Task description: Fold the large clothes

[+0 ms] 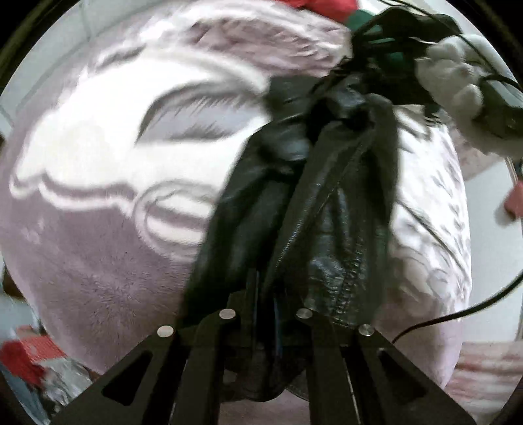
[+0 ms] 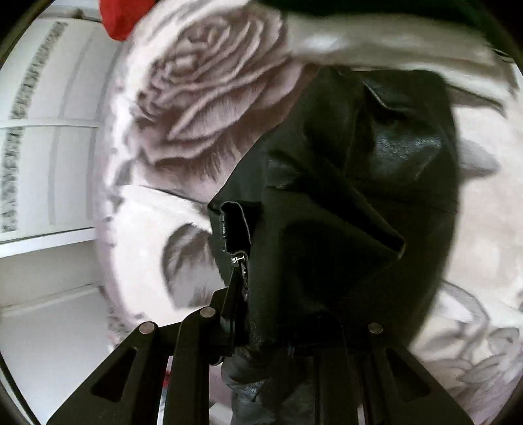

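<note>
A black leather jacket (image 1: 327, 202) hangs bunched above a bed covered with a pale pink rose-patterned blanket (image 1: 98, 229). My left gripper (image 1: 266, 314) is shut on a lower edge of the jacket. In the left wrist view the other gripper (image 1: 500, 104) shows at the upper right, held by a white-gloved hand (image 1: 454, 68), with the jacket stretched toward it. In the right wrist view the jacket (image 2: 343, 196) fills the centre, its zipper edge (image 2: 235, 229) at the left. My right gripper (image 2: 278, 327) is shut on the jacket's fabric above the blanket (image 2: 202, 108).
A red garment (image 2: 124, 19) and a green one (image 1: 359, 19) lie at the bed's far end. White cupboards (image 2: 42, 130) stand left of the bed. Red and silvery items (image 1: 29, 356) lie on the floor. A black cable (image 1: 457, 314) trails at the right.
</note>
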{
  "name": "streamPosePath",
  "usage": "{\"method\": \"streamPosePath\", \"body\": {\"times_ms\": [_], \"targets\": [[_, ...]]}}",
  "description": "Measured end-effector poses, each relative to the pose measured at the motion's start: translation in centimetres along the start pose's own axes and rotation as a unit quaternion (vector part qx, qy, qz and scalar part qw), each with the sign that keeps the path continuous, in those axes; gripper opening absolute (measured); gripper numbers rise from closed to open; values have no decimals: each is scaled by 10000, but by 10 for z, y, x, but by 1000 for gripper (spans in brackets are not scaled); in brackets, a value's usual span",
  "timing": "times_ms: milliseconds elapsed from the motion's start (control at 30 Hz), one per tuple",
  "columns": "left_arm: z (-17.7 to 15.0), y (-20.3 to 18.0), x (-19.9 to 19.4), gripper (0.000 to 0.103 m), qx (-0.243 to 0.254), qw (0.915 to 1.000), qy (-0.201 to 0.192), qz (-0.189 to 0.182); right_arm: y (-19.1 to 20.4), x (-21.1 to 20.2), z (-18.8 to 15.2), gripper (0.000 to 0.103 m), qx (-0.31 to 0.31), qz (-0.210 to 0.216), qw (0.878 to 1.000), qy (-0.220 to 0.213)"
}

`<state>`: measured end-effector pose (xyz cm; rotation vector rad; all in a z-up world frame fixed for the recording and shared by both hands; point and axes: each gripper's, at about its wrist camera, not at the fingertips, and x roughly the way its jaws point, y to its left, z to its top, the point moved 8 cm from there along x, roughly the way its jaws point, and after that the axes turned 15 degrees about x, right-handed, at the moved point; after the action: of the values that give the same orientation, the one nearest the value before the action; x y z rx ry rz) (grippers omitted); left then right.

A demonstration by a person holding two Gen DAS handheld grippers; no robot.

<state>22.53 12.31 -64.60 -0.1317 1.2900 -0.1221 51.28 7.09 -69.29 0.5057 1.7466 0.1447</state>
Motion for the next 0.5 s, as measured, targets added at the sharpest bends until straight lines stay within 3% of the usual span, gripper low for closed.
{"method": "streamPosePath", "body": {"times_ms": [100,233,367,433,500], "targets": [[-5,28,33,5,-308,9988,189,-322,8,31,3,22,74,-338,9993,-109],[-7,41,57,6,-498,9964,260,-635,8,45,8,22,206,-372,9990,-117],[-10,37,61,9,-449,9964,231,-686,7,45,10,28,249,-332,9990,169],[-10,38,57,12,-459,9963,241,-686,19,48,12,40,234,-186,9986,426],[-12,37,49,13,-520,9957,263,-717,32,32,6,43,147,232,9967,761]]}}
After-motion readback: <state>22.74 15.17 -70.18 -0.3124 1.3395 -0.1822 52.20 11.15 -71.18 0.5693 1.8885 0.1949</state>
